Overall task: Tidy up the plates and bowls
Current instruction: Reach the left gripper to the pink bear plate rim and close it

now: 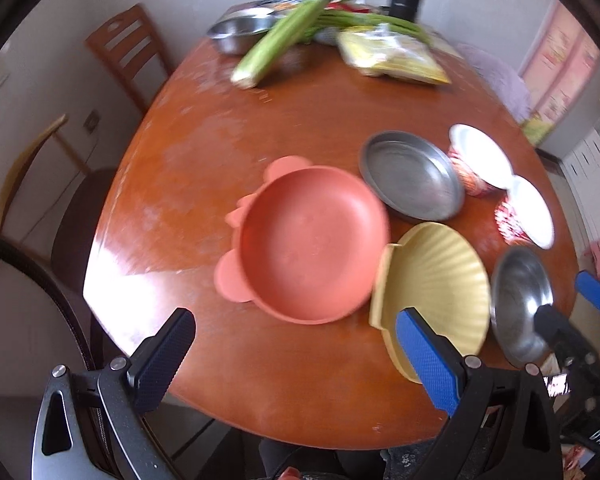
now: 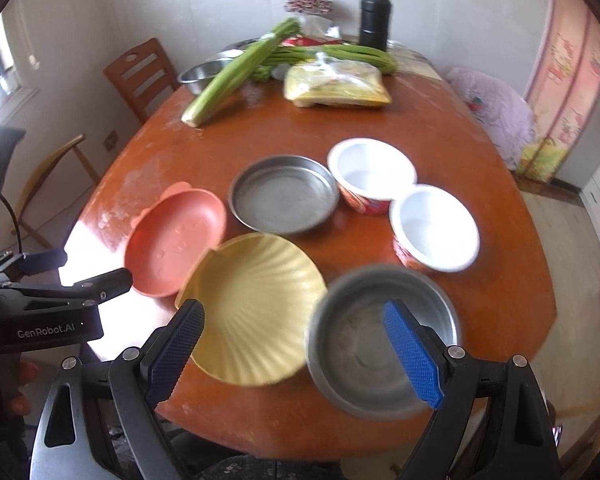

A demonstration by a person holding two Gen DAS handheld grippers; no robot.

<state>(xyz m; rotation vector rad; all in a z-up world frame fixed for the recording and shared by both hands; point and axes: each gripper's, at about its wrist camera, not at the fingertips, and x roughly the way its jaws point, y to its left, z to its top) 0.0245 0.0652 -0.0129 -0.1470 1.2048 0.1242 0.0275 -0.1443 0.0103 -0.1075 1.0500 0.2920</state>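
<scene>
A pink bear-eared plate (image 1: 304, 240) (image 2: 176, 248) lies on the wooden table (image 1: 300, 120), with a yellow shell-shaped plate (image 1: 436, 280) (image 2: 256, 304) to its right. A flat steel plate (image 1: 412, 176) (image 2: 284, 198) sits behind them. A steel bowl (image 1: 520, 300) (image 2: 380, 340) stands at the near right edge. Two white bowls with red sides (image 2: 370, 172) (image 2: 434, 226) stand at the right. My left gripper (image 1: 296, 350) is open and empty, above the near edge in front of the pink plate. My right gripper (image 2: 296, 344) is open and empty, over the yellow plate and steel bowl.
At the table's far end lie celery stalks (image 2: 228, 80), green beans (image 2: 340, 54), a yellow packet (image 2: 336, 86), a large steel basin (image 2: 202, 74) and a black flask (image 2: 374, 16). Wooden chairs (image 2: 140, 76) stand at the left. A lilac cushioned seat (image 2: 496, 112) is at the right.
</scene>
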